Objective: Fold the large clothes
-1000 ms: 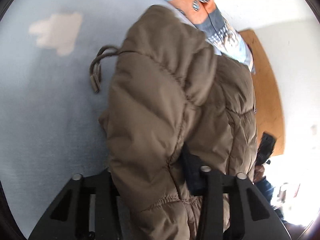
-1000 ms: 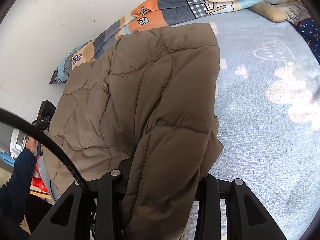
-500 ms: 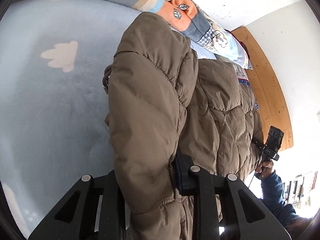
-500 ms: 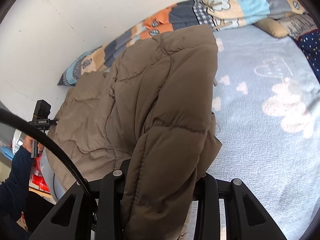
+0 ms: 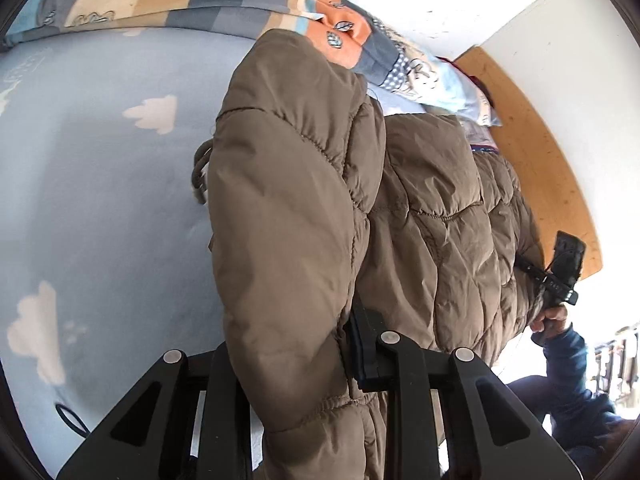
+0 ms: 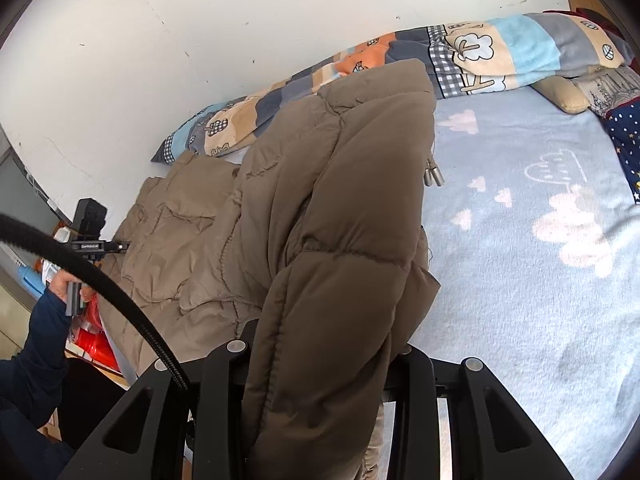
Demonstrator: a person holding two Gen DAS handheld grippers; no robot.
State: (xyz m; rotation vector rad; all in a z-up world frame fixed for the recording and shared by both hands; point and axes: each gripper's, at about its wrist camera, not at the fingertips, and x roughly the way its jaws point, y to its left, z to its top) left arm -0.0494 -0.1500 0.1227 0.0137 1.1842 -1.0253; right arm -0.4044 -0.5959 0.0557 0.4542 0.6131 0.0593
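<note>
A large brown quilted puffer jacket (image 5: 420,216) hangs stretched between my two grippers above a light blue bed. My left gripper (image 5: 304,364) is shut on a thick fold of the jacket, which bulges up between its fingers. My right gripper (image 6: 320,356) is shut on another thick fold of the same jacket (image 6: 332,216). The far part of the jacket drapes toward the bed edge. Its drawstring (image 5: 198,168) with metal tips (image 6: 433,175) dangles at the side.
The bed has a light blue blanket with white clouds (image 6: 540,248). A rolled patchwork quilt (image 6: 480,52) lies along the white wall. Pillows (image 6: 564,94) sit at the far right. A wooden board (image 5: 548,160) stands beyond the bed. Each view shows the other hand's gripper (image 5: 560,276).
Both grippers have lifted and tilted back with the jacket held. More of the quilt and wall shows, and the jacket hangs longer between them.
</note>
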